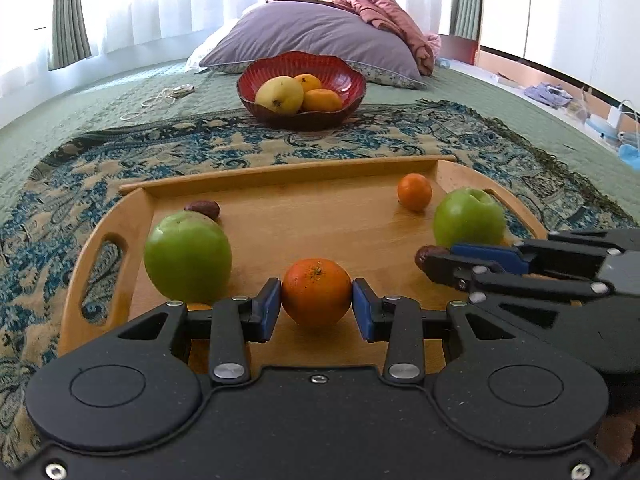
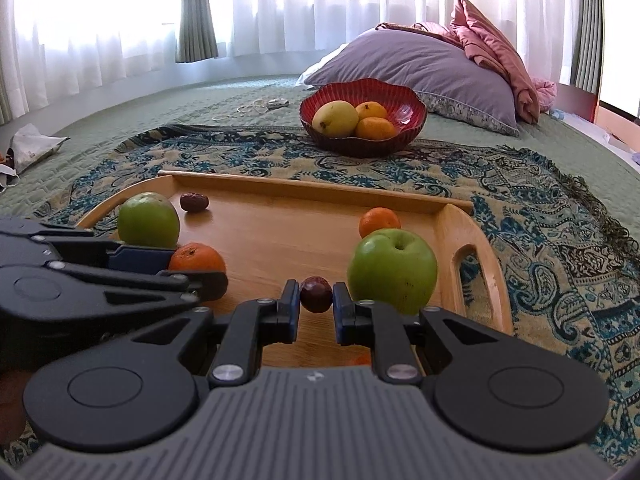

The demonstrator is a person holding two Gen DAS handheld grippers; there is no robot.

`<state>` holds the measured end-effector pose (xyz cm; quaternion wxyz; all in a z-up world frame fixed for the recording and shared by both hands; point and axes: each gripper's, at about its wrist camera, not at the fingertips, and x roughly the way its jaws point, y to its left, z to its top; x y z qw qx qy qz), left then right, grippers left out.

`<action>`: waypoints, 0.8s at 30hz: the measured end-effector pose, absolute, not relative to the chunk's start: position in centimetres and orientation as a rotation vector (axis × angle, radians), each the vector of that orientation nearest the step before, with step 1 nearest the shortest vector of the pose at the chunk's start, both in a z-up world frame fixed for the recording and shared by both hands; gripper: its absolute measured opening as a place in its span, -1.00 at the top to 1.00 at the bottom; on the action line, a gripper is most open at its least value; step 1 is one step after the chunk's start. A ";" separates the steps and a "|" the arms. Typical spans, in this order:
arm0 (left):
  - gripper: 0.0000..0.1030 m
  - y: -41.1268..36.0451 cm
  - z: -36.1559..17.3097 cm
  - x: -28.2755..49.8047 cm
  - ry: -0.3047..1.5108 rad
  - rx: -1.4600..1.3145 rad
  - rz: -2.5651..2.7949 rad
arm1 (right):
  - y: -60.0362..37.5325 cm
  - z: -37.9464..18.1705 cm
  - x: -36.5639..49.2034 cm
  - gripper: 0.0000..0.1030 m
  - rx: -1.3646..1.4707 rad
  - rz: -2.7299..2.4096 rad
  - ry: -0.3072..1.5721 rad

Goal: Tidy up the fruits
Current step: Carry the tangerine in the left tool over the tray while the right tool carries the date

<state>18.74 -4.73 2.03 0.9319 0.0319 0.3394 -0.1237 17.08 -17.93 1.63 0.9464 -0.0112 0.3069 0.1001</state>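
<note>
A wooden tray (image 1: 280, 168) (image 2: 304, 184) lies on a patterned cloth. My left gripper (image 1: 316, 304) is shut on an orange (image 1: 316, 296), also seen in the right wrist view (image 2: 196, 258). My right gripper (image 2: 316, 300) is shut on a dark red date (image 2: 316, 294); its tip with the date (image 1: 424, 256) shows in the left wrist view. On the tray are a green apple (image 1: 188, 256) (image 2: 148, 220) at left, a green apple (image 1: 468, 218) (image 2: 392, 268) at right, a small orange (image 1: 415, 192) (image 2: 379, 220) and another date (image 1: 203, 209) (image 2: 194, 202).
A red bowl (image 1: 344, 76) (image 2: 404, 100) behind the tray holds a yellow mango (image 1: 280, 94) (image 2: 335, 118) and two oranges. A purple pillow (image 1: 316, 32) (image 2: 424, 60) and pink blanket lie beyond. A cable (image 1: 160, 100) lies on the green bedspread.
</note>
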 end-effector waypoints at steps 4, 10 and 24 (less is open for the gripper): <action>0.29 -5.1 1.9 18.5 0.688 0.081 -0.254 | -18.3 1.5 17.2 0.59 -0.009 0.201 0.633; 0.29 -5.2 2.1 19.1 0.689 0.071 -0.276 | -18.4 1.5 17.1 0.59 -0.019 0.200 0.635; 0.29 -6.2 3.1 24.3 0.747 0.053 -0.245 | -18.2 1.1 16.7 0.59 -0.047 0.209 0.643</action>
